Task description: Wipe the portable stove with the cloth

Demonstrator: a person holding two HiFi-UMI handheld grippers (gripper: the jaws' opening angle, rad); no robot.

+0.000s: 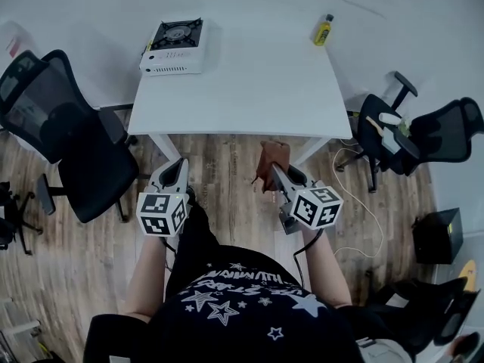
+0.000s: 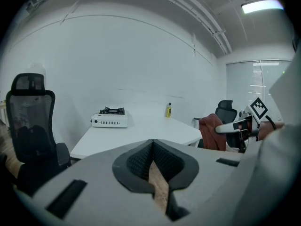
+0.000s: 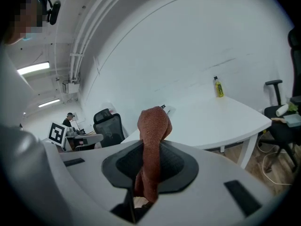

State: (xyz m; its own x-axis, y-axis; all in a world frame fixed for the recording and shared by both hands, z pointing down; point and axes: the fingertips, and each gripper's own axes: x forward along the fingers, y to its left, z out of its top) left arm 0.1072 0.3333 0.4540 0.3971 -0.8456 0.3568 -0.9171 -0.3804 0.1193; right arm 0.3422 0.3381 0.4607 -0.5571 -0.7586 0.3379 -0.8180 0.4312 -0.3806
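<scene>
A white portable stove [image 1: 175, 46] with a black burner sits at the far left corner of the white table [image 1: 249, 89]; the left gripper view shows the stove [image 2: 110, 117] far off. My right gripper [image 1: 275, 169] is shut on a reddish-brown cloth [image 1: 270, 162], held over the floor short of the table's near edge. In the right gripper view the cloth [image 3: 152, 149] stands up between the jaws. My left gripper [image 1: 178, 169] is shut with nothing in it, also short of the table, left of the right one.
A yellow bottle [image 1: 323, 30] stands at the table's far right. Black office chairs stand at the left [image 1: 72, 134] and at the right [image 1: 423, 134]. A cable [image 1: 363, 203] trails on the wood floor. A black box [image 1: 439, 235] sits at the right.
</scene>
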